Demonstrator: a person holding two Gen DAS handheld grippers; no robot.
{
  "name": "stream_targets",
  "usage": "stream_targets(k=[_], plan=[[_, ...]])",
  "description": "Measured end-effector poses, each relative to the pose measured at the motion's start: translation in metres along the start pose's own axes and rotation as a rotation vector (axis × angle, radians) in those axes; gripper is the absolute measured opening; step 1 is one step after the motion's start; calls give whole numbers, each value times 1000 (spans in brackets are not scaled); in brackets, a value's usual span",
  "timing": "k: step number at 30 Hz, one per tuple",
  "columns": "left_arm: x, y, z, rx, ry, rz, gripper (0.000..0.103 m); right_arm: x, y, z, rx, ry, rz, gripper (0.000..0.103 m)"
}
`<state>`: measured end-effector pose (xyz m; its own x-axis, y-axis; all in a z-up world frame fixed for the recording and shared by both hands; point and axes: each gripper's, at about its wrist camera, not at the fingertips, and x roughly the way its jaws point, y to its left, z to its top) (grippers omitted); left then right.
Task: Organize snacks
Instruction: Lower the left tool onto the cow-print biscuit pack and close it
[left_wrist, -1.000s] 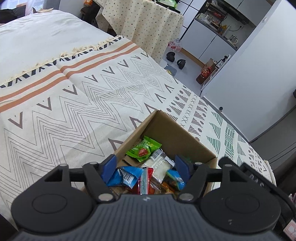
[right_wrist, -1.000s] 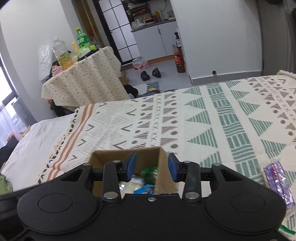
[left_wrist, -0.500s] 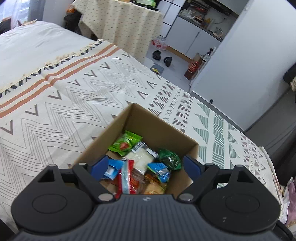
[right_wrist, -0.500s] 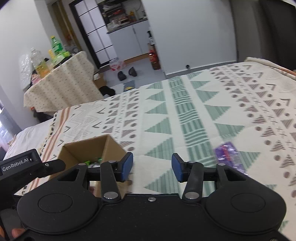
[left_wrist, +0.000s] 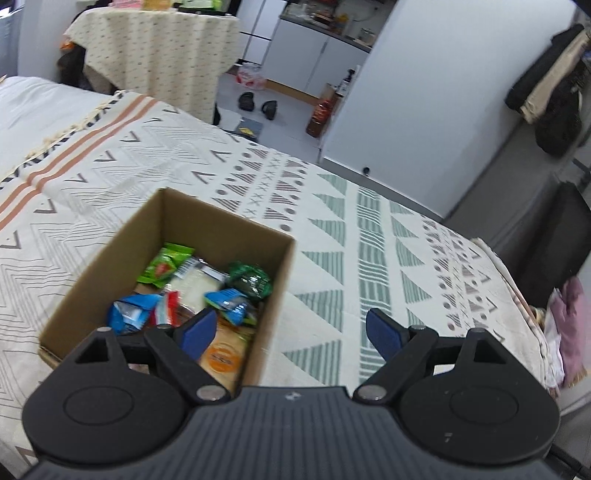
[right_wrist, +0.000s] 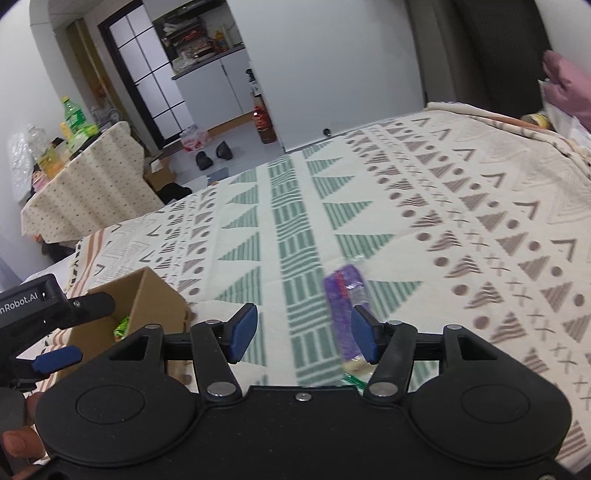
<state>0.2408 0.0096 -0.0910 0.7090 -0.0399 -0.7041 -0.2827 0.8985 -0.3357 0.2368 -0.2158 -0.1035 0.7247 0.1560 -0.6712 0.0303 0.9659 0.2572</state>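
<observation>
the left gripper (left_wrist: 290, 330) is spread wide and empty at the lower centre of its view, over the right edge of the cardboard box (left_wrist: 110, 258) of snack packets (left_wrist: 207, 284) on the bed (left_wrist: 351, 240). the right gripper (right_wrist: 302, 334) is spread too, holding nothing, with a purple snack packet (right_wrist: 345, 299) on the blanket just ahead of its right finger

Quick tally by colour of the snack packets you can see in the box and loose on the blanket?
Green: 2, light and dark, in the cardboard box
Blue: 2
White: 1
Red-and-white: 1
Orange: 1
Purple: 1, loose on the blanket
Total: 8 visible; more may be hidden.
</observation>
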Motion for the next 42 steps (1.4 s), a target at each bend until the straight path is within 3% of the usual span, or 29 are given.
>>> stream_targets(k=[11, 30, 37, 42], plan=[[0, -32, -19, 91, 30, -25, 87, -14, -32, -11, 45, 16, -15, 63], [28, -80, -83, 254, 212, -133, 87, -29, -89, -22, 121, 47, -32, 64], [40, -88, -102, 292, 266, -144, 87, -30, -96, -28, 133, 53, -22, 87], [52, -93, -116, 310, 304, -139, 87, -27, -104, -32, 166, 59, -3, 95]])
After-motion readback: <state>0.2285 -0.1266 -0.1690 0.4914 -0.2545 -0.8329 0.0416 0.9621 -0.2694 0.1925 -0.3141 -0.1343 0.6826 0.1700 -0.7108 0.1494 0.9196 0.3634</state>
